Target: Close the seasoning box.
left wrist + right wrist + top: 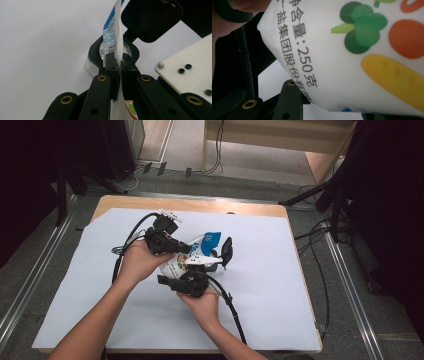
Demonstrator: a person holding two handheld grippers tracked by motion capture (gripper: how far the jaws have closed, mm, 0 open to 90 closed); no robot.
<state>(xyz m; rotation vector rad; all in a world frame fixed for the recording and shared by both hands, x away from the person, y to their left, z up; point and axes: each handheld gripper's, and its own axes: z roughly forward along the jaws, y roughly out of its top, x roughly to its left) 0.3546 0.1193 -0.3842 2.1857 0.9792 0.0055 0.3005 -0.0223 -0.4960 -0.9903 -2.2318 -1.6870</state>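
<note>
My right tongs [186, 281] sit nearest me, just left of the counter's middle; the right gripper view has the bulging white side of the pouch [352, 57], printed with vegetables and black characters, swelling across its black jaws; the jaws' tips are hidden behind it, so I cannot tell whether they press on the pouch or only cradle it. Just beyond, my left tongs [176, 246] come in from the left; in the left gripper view they are clamped on the pouch [113, 35], the flat white-and-blue top edge pinched thin between the two pads. The pouch [202, 251] itself hangs between my two hands above the white sheet [280, 285] covering the counter [200, 204], its blue-printed end pointing far and right. Directly beyond and below that end stands a small clear container [93, 65] with a black rim; its black hinged lid [227, 251] is tipped open on the far right side; the pouch's edge hangs over the open mouth.
</note>
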